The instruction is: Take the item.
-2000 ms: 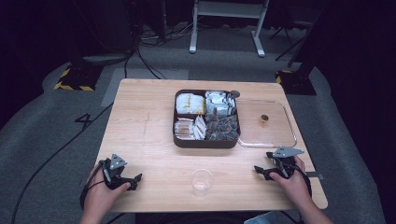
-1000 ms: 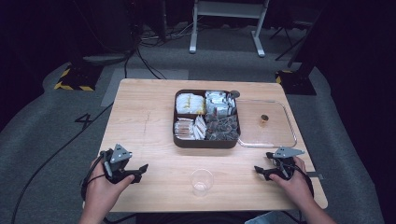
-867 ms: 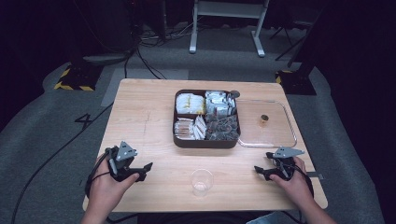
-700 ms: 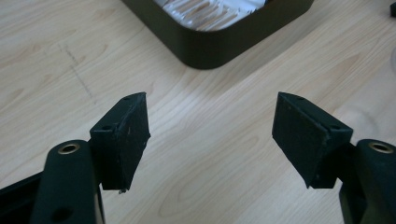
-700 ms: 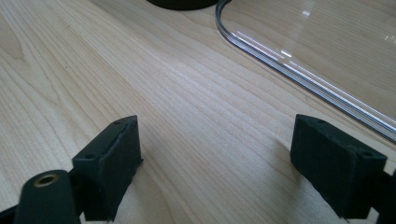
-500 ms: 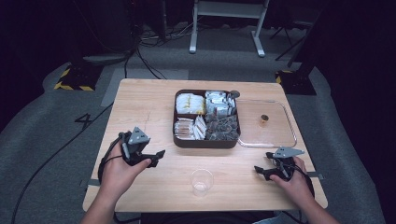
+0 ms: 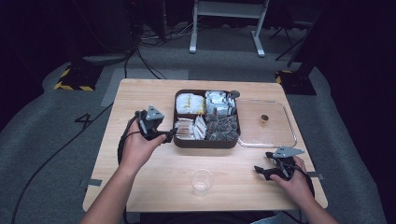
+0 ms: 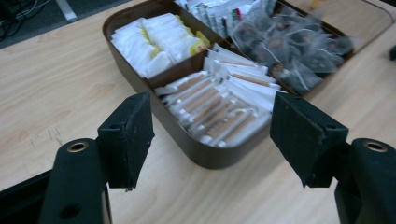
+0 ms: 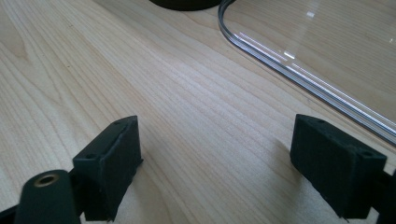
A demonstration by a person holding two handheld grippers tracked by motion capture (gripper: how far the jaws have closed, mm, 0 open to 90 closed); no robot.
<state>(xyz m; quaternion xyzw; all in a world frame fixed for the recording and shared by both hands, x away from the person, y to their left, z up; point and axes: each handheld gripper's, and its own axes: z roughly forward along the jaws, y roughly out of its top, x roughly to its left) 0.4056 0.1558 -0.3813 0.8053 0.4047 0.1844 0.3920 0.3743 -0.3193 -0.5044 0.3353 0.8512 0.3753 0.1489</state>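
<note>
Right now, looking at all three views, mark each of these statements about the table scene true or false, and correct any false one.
1. The left gripper is open near the brown tray. True.
2. The clear plastic cup stands inside the tray. False: it stands on the table, nearer the person than the tray.
3. The right gripper is shut on a packet. False: it is open and holds nothing.
4. The clear lid lies on the table beside the tray. True.
5. The tray has four compartments. True.

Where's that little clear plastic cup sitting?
In the high view, the clear cup stands near the table's front edge, before the brown tray.
</note>
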